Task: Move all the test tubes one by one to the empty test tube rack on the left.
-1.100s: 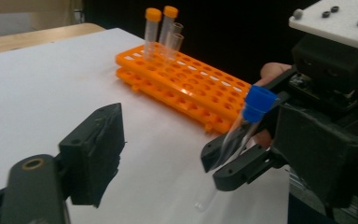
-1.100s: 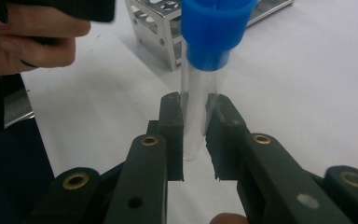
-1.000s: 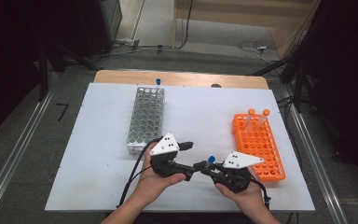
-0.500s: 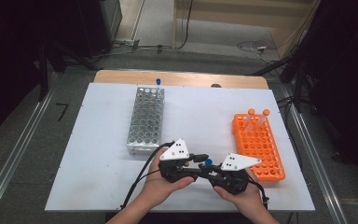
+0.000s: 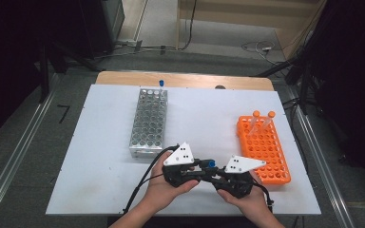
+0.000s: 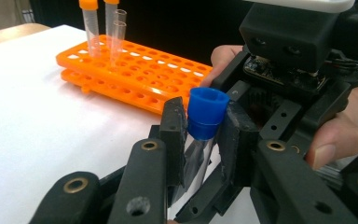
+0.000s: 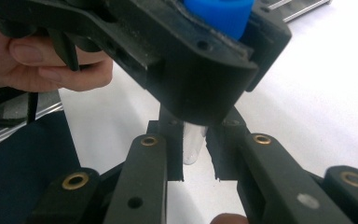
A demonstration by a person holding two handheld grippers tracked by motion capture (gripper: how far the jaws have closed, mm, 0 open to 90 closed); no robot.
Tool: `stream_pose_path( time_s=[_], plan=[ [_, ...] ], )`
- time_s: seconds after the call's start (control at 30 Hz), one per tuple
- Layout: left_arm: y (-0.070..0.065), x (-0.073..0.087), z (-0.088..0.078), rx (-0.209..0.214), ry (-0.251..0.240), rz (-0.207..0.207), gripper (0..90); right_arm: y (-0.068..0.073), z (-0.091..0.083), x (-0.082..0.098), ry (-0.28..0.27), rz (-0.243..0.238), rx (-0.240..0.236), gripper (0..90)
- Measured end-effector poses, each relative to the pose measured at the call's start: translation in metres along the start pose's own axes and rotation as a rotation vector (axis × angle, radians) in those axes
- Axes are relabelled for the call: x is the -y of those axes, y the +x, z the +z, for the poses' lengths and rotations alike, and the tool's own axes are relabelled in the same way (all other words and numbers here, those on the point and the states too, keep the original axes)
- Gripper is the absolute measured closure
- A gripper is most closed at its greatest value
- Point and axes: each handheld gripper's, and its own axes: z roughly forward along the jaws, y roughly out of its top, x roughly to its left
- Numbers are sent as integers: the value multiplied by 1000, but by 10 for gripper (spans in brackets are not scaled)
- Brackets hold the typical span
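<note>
No readable text, labels, brands or numbers on any rack, tube, gripper or table

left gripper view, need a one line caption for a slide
Both grippers clamp one blue-capped tube: left gripper near the cap, orange rack behind.

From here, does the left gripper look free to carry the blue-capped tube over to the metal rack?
Probably yes: the left gripper clamps the blue-capped tube near its cap and bare table leads to the metal rack, but the right gripper grips the tube's lower end.

place: lab | signs: orange tube rack (image 5: 265, 149), metal tube rack (image 5: 149, 121), white table (image 5: 100, 166), dark surroundings
</note>
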Motion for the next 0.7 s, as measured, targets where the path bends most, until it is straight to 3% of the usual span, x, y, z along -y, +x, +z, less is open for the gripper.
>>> stream_pose_path(
  time_s=[0.43, 0.57, 0.7],
  plan=[
    [2, 0, -2, -32, -20, -13, 762, -2, -1, 1, -7, 1, 11, 727],
    [3, 0, -3, -42, -23, -14, 762, -5, -3, 1, -18, 14, 9, 658],
    [6, -1, -6, -55, -43, -28, 762, -7, -6, 0, -36, 20, 10, 514]
  ],
)
